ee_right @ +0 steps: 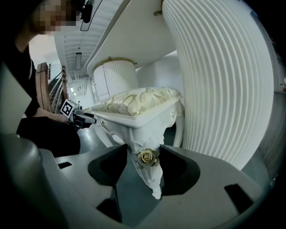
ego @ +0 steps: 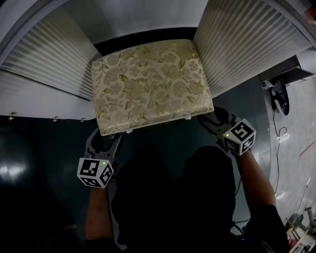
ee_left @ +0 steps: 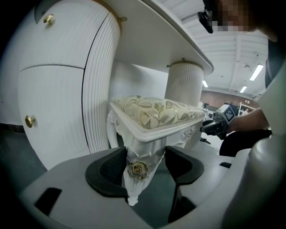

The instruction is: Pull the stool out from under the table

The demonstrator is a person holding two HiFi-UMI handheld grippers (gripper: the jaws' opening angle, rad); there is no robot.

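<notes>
**A:** Where does the stool [ego: 150, 84] stand?

**B:** Its far part is under the table [ego: 133, 15], between the left pedestal [ego: 44, 59] and the right pedestal [ego: 242, 44]. The near edge pokes out toward the person.

**A:** And the grip?

**B:** The left gripper [ego: 105, 140] has its jaws fairly wide and pressed on the near-left leg [ee_left: 136, 172], level with the carved rose. The right gripper [ego: 211, 119] clamps the near-right leg [ee_right: 148, 163] the same way.

**A:** So how should the pull go?

**B:** I'd draw both hands straight toward the near side at the same pace. The gaps to the pedestals look slim, so any twist could knock a corner into the fluting. Hold high, where the legs are thick, because they taper below and the pads could slide off. Let the feet glide level over the dark floor [ego: 44, 148] rather than tipping the seat.
</notes>
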